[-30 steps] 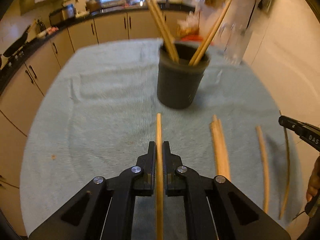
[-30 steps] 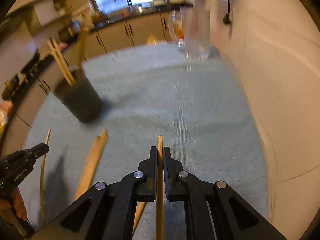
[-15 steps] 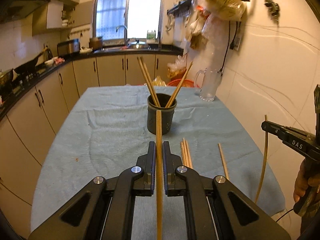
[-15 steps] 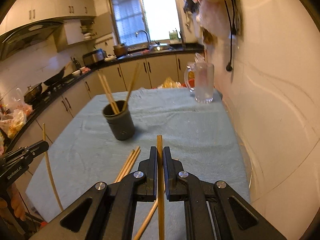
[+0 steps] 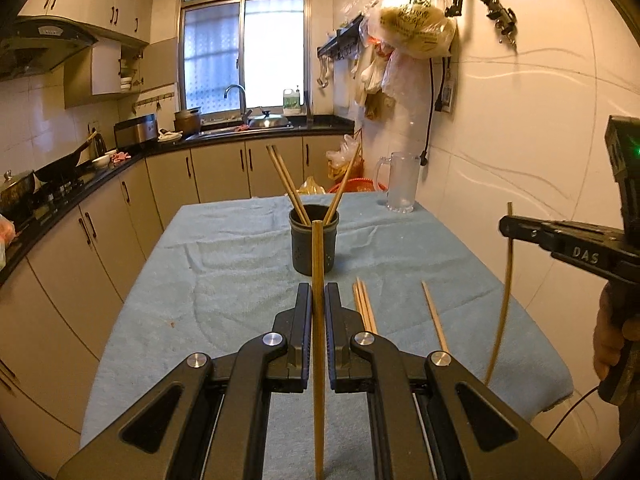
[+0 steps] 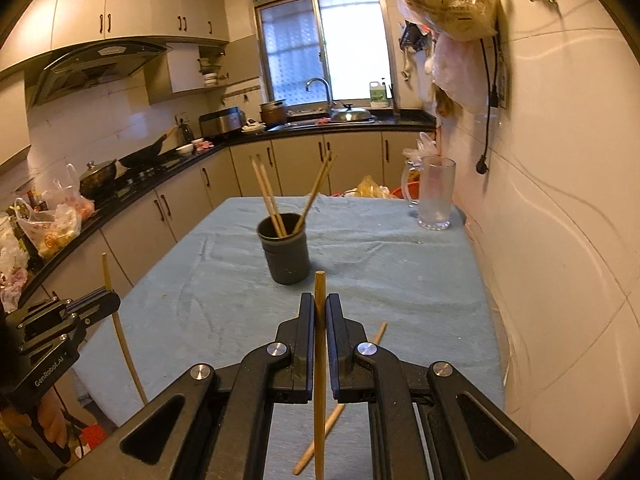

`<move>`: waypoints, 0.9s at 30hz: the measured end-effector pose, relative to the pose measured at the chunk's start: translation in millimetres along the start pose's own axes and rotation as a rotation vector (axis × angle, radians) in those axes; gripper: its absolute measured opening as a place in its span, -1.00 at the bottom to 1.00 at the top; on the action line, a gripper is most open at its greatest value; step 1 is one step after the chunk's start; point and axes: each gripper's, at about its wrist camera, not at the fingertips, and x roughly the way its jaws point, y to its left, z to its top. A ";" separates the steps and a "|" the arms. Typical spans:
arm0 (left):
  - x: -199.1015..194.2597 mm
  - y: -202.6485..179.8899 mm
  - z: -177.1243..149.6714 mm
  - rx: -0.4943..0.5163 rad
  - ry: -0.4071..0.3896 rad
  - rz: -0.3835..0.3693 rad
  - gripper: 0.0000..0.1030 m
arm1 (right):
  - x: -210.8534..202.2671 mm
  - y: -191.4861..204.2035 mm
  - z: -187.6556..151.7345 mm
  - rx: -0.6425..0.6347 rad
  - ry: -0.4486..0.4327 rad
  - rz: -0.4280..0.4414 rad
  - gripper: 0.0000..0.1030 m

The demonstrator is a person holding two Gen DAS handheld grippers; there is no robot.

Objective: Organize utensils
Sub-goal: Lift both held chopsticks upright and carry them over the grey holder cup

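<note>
A dark utensil cup (image 5: 313, 240) (image 6: 286, 252) stands mid-table with three chopsticks in it. My left gripper (image 5: 318, 292) is shut on a wooden chopstick (image 5: 317, 264), held upright above the table's near end; it shows from the side in the right wrist view (image 6: 96, 304). My right gripper (image 6: 319, 302) is shut on another chopstick (image 6: 319, 344), raised over the table's right near corner; it shows in the left wrist view (image 5: 510, 226). Loose chopsticks (image 5: 364, 304) and a single one (image 5: 434, 316) lie on the cloth; one (image 6: 340, 404) lies under my right gripper.
The table (image 5: 224, 264) carries a light blue cloth. A glass mug (image 5: 400, 188) (image 6: 434, 196) stands at the far right corner by the wall. Kitchen counters (image 5: 72, 192) run along the left and back. Bags hang on the right wall (image 5: 412, 28).
Both grippers have lifted up and back from the table, each with a chopstick gripped. The cup now looks farther off and the view is level.
</note>
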 end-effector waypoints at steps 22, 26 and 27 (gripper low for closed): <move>66.7 41.5 127.3 -0.130 -0.060 -0.032 -0.89 | 51.0 -5.2 100.7 0.058 -0.101 0.091 -0.88; 90.6 47.4 167.0 -0.161 -0.085 -0.028 -0.89 | 69.0 -2.5 139.1 0.083 -0.168 0.118 -0.88; 97.2 49.3 177.0 -0.173 -0.094 -0.028 -0.89 | 73.0 -1.4 148.3 0.086 -0.190 0.120 -0.88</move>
